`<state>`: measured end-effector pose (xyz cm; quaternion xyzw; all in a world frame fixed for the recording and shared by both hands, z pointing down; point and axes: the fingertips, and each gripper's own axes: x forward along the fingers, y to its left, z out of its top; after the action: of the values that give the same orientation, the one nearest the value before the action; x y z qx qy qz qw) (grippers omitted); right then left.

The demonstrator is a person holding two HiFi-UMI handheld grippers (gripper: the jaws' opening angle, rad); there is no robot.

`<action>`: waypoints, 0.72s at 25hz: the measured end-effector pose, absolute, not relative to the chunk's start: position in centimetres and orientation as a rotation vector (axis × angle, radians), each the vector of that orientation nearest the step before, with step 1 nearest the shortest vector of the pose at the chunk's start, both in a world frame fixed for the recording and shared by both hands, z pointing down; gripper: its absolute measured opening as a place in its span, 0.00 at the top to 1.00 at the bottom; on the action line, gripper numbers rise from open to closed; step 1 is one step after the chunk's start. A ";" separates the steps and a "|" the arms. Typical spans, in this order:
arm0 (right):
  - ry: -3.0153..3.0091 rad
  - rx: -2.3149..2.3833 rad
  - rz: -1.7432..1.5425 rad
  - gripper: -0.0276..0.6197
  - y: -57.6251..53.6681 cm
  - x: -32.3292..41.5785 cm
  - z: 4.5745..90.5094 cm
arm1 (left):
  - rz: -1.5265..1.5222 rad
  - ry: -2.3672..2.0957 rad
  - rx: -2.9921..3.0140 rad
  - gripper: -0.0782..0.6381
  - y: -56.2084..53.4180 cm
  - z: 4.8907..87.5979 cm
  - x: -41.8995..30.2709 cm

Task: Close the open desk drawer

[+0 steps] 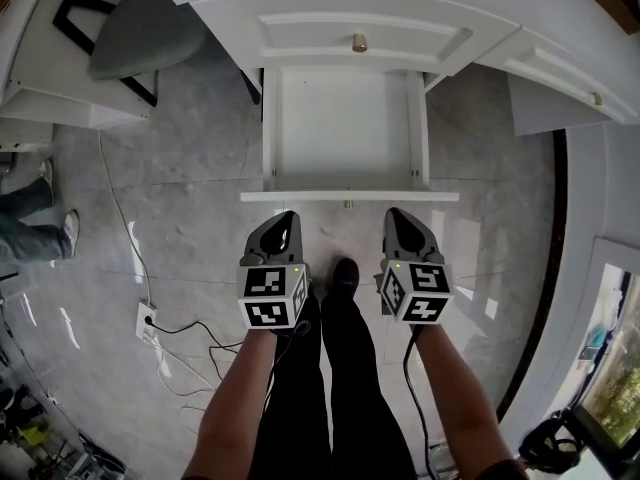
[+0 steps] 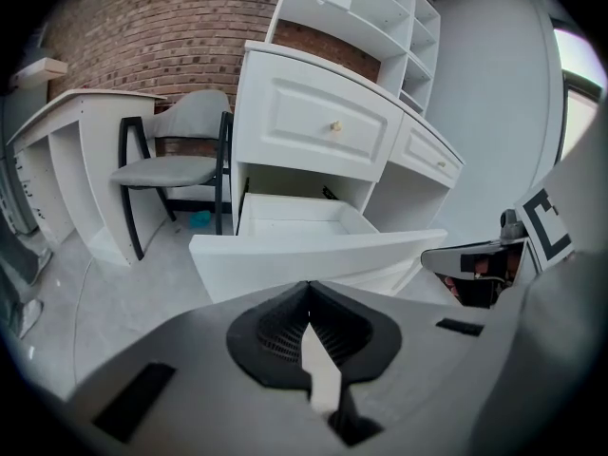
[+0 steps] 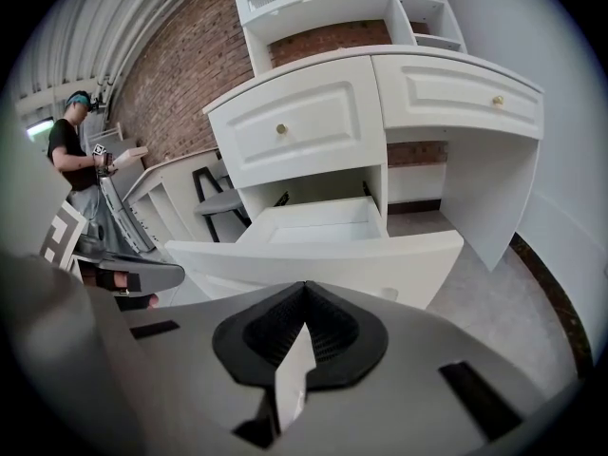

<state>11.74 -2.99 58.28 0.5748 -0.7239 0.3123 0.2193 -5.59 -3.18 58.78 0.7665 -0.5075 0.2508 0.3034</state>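
Observation:
The white desk's lower drawer (image 1: 343,195) is pulled far out over the grey floor, and nothing shows inside it. A small knob (image 1: 348,205) sits under its front panel. My left gripper (image 1: 285,218) and right gripper (image 1: 398,214) hover side by side just short of that panel, pointing at it, one on each side of the knob. Both are shut with nothing held. In the left gripper view the closed tips (image 2: 309,289) face the drawer front (image 2: 313,255). From the right gripper view the tips (image 3: 304,289) face the same panel (image 3: 313,259).
Above the open drawer is a closed drawer with a brass knob (image 1: 358,42). A grey chair (image 1: 140,33) stands at the left under another desk. A power strip (image 1: 147,320) with cables lies on the floor to the left. Another person's feet (image 1: 40,218) show at the far left.

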 end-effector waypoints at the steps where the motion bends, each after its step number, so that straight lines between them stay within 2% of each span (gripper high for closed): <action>1: -1.999 1.592 0.865 0.95 -3.1 11.8 58.6 | 0.660 -1.345 2.032 0.88 -3.4 59.0 -5.5; 18: -2.008 1.600 0.835 0.95 -5.2 11.9 59.8 | 0.622 -1.367 2.025 0.88 -5.9 59.6 -4.9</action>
<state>11.92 -5.21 59.82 0.5782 -0.7257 0.3019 0.2190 -4.90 -5.95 59.64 0.7648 -0.5165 0.2350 0.3053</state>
